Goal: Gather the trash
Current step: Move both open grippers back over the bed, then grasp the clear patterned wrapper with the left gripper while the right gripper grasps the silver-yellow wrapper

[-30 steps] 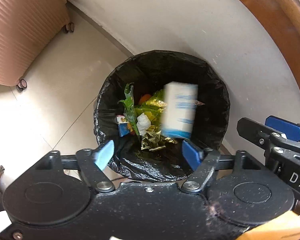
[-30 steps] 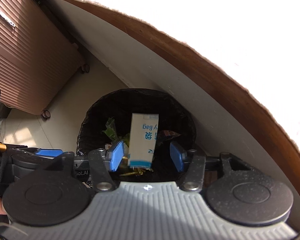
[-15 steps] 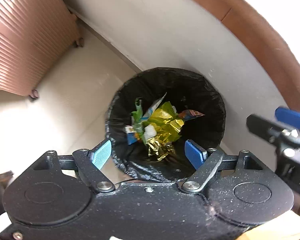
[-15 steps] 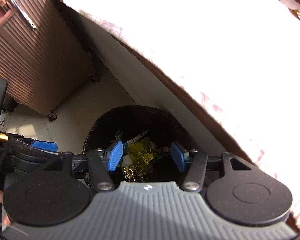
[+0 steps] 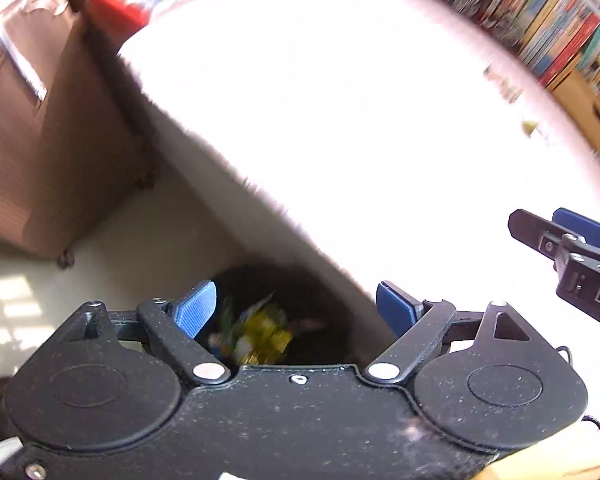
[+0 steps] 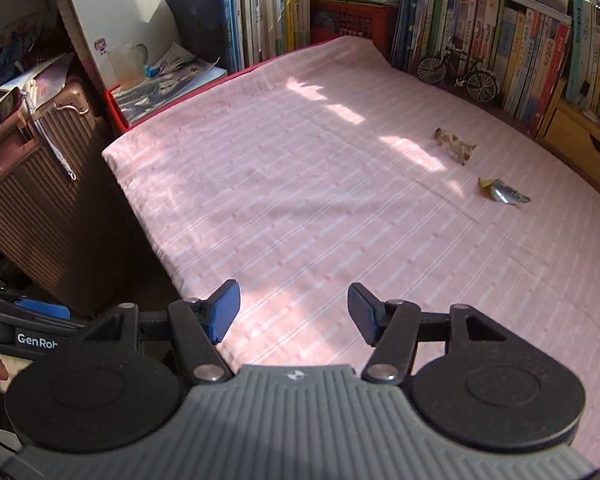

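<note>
In the left wrist view the black-lined trash bin (image 5: 324, 300) sits on the floor beside the bed, with yellow and green wrappers (image 5: 260, 332) inside. My left gripper (image 5: 296, 308) hovers above it, open and empty. In the right wrist view my right gripper (image 6: 294, 312) is open and empty over the near edge of the pink bed cover (image 6: 300, 184). Two scraps lie far right on the cover: a brown crumpled wrapper (image 6: 456, 146) and a yellow-grey wrapper (image 6: 502, 194). The right gripper's fingers (image 5: 560, 236) show at the right edge of the left view.
A brown ribbed suitcase (image 6: 32, 200) stands left of the bed. Bookshelves (image 6: 500, 40) line the far and right sides, with a small model bicycle (image 6: 456, 74) on the ledge. A red crate with papers (image 6: 160, 84) sits at the bed's far left corner.
A white and blue box fell from the right gripper into the bin. Both grippers then rose and tilted up from the bin toward the bed; the right one now looks across the cover.
</note>
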### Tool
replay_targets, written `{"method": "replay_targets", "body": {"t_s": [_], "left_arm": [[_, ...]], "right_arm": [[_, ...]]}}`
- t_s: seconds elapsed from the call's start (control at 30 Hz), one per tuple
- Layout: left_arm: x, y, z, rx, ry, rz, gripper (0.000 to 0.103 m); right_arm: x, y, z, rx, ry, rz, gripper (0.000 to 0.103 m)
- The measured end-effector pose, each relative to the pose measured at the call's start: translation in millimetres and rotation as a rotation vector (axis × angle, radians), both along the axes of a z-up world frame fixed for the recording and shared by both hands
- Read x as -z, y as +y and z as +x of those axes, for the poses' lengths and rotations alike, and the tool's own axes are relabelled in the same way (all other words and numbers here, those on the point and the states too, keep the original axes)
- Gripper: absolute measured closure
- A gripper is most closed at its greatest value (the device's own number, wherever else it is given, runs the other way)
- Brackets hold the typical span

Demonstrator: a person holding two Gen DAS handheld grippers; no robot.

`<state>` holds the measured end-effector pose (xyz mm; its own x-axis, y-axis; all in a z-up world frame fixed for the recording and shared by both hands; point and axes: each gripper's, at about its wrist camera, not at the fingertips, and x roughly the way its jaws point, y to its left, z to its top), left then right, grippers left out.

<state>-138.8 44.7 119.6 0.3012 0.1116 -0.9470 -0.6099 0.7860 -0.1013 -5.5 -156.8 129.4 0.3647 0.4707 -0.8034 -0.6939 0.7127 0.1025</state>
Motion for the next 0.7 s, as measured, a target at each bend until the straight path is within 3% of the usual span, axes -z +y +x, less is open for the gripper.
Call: {"method": "replay_targets", "body": {"t_s": [0.13,0.3,0.4,0.5,0.6,0.7], "left_arm": [[-22,-9,75,0.041,-0.097,0.027,0.014],[-21,-28,193,0.124,-0.188,0.034,0.013],[-8,-36,268,0.161,-0.184,0.047,0.013],[10,-44,330,0.136,-0.195,0.002,0.013],[35,-48,372,0.1,-0.15,-0.065,0.013],[56,-53,394,0.094,-0.123,-0.082,0.013]], "right_arm": [[-8,-16,62,0.086,-0.056,0.021,0.029],[3,-39,139,0.164,-0.128,-0.008,0.027],[22,-47,177,0.155,-0.159,-0.04,0.026],[44,-51,203,0.128,-0.162,-0.063,0.026],[66,-58,221,0.151,-0.126,-0.063,0.026],[83,-66,236,0.18,-0.071,-0.039,0.025]]}}
